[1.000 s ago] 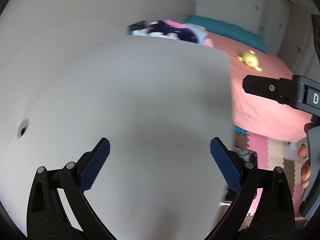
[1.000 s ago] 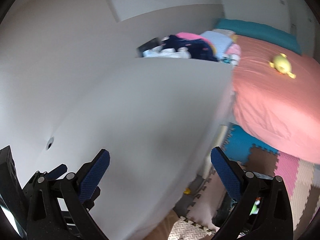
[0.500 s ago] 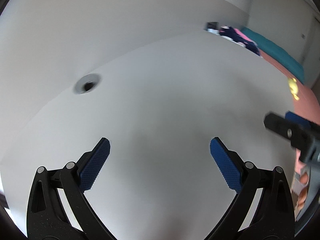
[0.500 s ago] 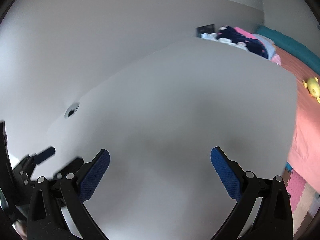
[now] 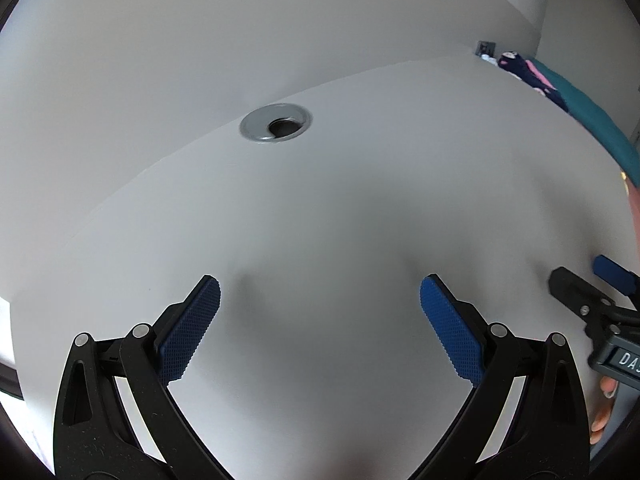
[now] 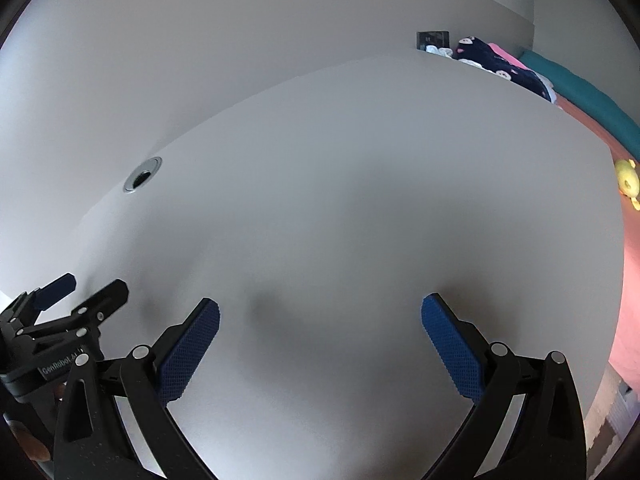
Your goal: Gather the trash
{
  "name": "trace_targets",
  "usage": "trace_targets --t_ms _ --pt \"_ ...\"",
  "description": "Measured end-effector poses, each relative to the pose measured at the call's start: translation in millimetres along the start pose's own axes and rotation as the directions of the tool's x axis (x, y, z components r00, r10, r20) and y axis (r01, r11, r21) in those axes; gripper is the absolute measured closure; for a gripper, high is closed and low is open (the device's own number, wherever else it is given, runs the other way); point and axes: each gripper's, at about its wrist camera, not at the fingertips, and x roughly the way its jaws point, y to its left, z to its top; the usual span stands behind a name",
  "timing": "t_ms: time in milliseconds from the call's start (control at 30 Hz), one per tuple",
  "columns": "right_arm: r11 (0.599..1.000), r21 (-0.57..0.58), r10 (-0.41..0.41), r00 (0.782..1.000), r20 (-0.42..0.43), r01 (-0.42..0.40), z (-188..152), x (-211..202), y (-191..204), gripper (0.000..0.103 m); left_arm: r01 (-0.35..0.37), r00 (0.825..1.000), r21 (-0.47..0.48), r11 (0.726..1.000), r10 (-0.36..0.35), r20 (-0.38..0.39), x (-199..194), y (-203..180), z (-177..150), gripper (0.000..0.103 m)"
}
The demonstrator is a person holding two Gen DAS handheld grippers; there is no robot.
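Observation:
No trash shows in either view. My left gripper (image 5: 320,292) is open and empty, low over a bare white desk (image 5: 320,208). My right gripper (image 6: 320,312) is open and empty over the same desk (image 6: 360,180), to the right of the left one. The right gripper's fingers (image 5: 576,292) show at the right edge of the left wrist view. The left gripper's fingers (image 6: 100,304) show at the lower left of the right wrist view.
A grey cable hole (image 5: 276,124) sits near the desk's back edge by the white wall; it also shows in the right wrist view (image 6: 143,174). Right of the desk is a bed with a pink cover (image 6: 630,264), a yellow toy (image 6: 626,178) and a clothes pile (image 6: 500,62).
Both grippers have swung left from the desk's right end and the bed toward the middle of the desk. The cable hole now looks larger and closer. Both stay open.

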Motion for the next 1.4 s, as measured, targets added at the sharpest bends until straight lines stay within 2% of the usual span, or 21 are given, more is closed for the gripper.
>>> trace_targets --t_ms 400,1400 --pt "0.991 -0.061 -0.116 0.993 0.0 0.116 -4.3 9.8 15.4 0.002 0.001 1.0 0.006 1.0 -0.001 -0.012 6.7 1.3 0.6 0.006" --pt "0.991 -0.06 -0.12 0.993 -0.001 0.12 -4.8 9.9 14.6 0.002 0.002 1.0 0.007 1.0 -0.002 -0.012 6.0 1.6 0.5 0.006"
